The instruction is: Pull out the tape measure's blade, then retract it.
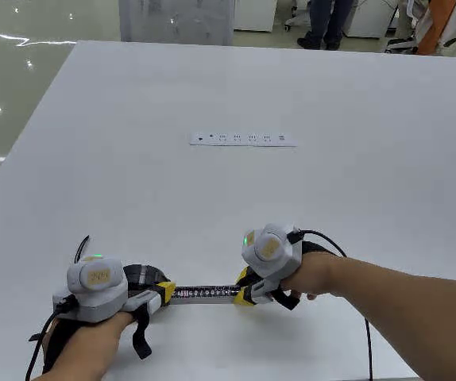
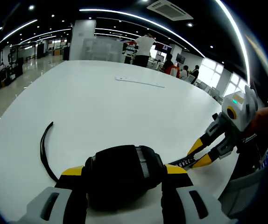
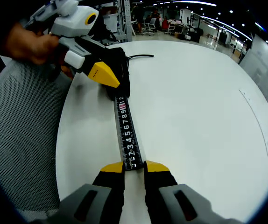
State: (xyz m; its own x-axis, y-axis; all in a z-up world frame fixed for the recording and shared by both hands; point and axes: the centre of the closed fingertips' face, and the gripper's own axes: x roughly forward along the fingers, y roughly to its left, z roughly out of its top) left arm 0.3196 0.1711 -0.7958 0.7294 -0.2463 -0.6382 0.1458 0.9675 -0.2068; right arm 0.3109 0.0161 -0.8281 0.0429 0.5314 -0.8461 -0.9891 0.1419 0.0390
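The black tape measure case (image 2: 124, 175) sits between the yellow-tipped fingers of my left gripper (image 2: 124, 171), which is shut on it; in the head view the case (image 1: 141, 278) lies near the table's front edge beside that gripper (image 1: 155, 295). A short length of blade (image 1: 206, 292) runs right from the case. Its printed numbers show along the blade (image 3: 126, 133) in the right gripper view. My right gripper (image 3: 134, 167) is shut on the blade's end, and appears at the right of the blade (image 1: 244, 295) in the head view.
A white power strip (image 1: 244, 139) lies mid-table, well beyond the grippers. The tape measure's black wrist strap (image 2: 44, 149) trails on the table to the left. A grey mesh chair back (image 3: 22, 135) stands at the table's near edge. People stand beyond the far edge.
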